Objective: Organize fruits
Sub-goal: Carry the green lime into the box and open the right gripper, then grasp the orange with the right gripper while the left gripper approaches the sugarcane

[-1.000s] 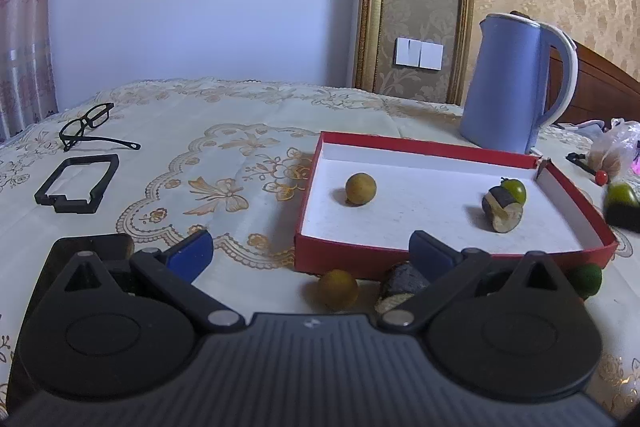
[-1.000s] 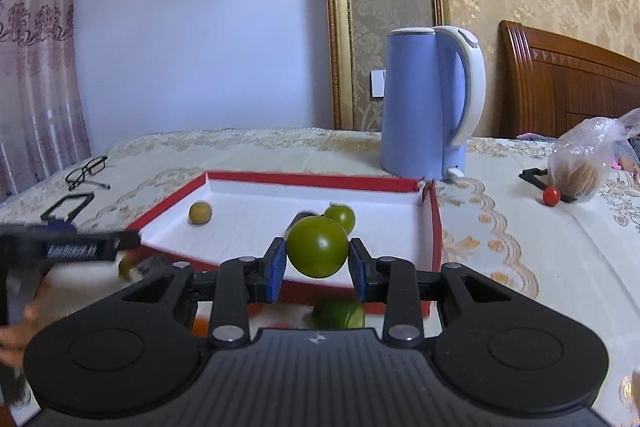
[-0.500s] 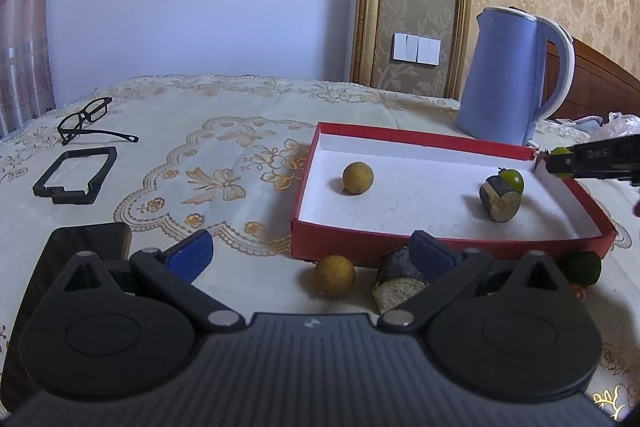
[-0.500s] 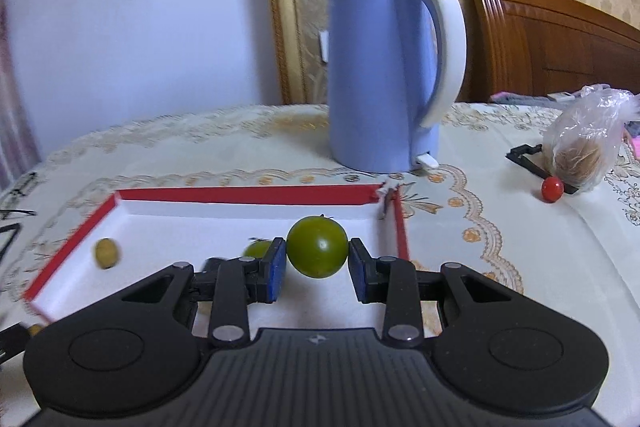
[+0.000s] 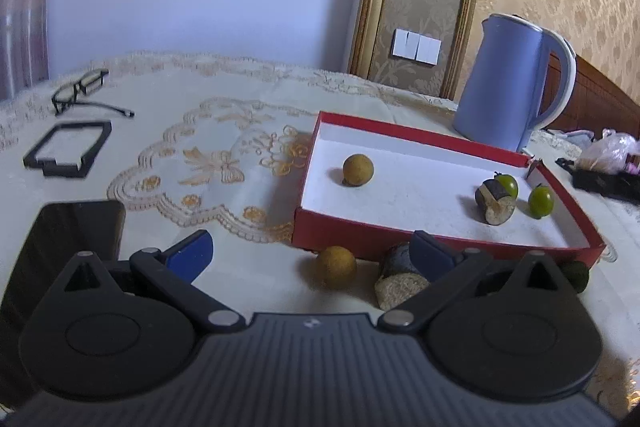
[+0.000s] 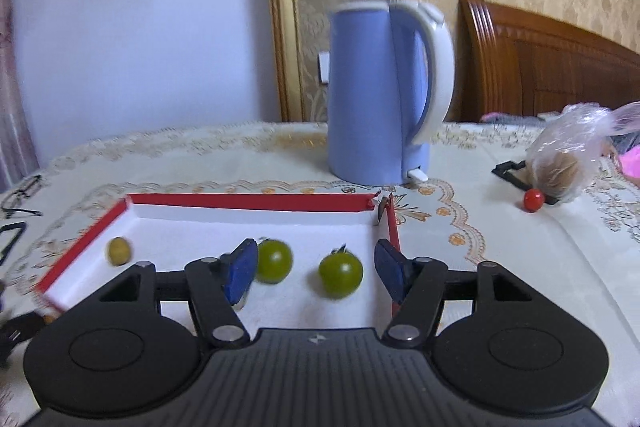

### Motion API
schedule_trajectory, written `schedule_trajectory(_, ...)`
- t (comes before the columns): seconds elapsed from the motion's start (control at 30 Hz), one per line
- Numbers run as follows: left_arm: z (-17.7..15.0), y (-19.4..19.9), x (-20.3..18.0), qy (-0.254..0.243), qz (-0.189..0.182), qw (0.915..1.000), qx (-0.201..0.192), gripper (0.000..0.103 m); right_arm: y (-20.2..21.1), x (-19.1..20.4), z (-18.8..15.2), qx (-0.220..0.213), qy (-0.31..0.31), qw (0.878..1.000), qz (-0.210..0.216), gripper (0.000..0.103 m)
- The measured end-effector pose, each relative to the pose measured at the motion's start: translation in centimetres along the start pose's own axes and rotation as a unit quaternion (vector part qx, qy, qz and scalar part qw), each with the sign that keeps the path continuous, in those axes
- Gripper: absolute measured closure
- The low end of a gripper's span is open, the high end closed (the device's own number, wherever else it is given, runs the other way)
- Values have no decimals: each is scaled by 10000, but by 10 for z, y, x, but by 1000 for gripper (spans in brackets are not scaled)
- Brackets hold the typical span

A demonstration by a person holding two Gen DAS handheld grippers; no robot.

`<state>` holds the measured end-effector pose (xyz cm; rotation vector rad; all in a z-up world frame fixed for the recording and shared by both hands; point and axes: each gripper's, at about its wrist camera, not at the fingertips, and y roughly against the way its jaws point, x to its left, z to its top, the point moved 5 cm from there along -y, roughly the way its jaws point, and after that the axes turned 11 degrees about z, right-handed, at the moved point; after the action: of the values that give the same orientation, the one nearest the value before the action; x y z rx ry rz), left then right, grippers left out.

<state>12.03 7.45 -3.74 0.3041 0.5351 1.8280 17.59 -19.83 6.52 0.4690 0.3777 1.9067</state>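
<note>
The right tool has just been opening, and the round green tomato-like fruit it pinched half a second ago now lies free between its spread jaws on the white floor of the shallow red-walled box, beside a second green fruit; best to back straight out, clear of both; the left tool, spread wide, hovers over the brown round fruit outside the box on the desk.
</note>
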Motion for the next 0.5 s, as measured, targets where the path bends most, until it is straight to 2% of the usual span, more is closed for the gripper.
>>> schedule_trajectory(0.1, -1, -3, 7, 21, 51, 9999, 150, 0, 33, 13, -15, -270, 14, 9995, 156, 32)
schedule_trajectory(0.23, -2, 1, 14, 107, -52, 9998, 149, 0, 70, 31, -35, -568, 91, 9976, 395, 32)
schedule_trajectory(0.4, 1, 14, 24, 506, -659, 9965, -135, 0, 80, 63, -61, -237, 556, 9945, 859, 32)
schedule_trajectory(0.43, 2, 15, 25, 562, -710, 9958, -122, 0, 79, 69, -65, -175, 682, 9934, 901, 32)
schedule_trajectory(0.5, 5, 18, 24, 534, -581, 9968, -112, 0, 74, 80, -70, -69, 892, 9910, 1000, 32)
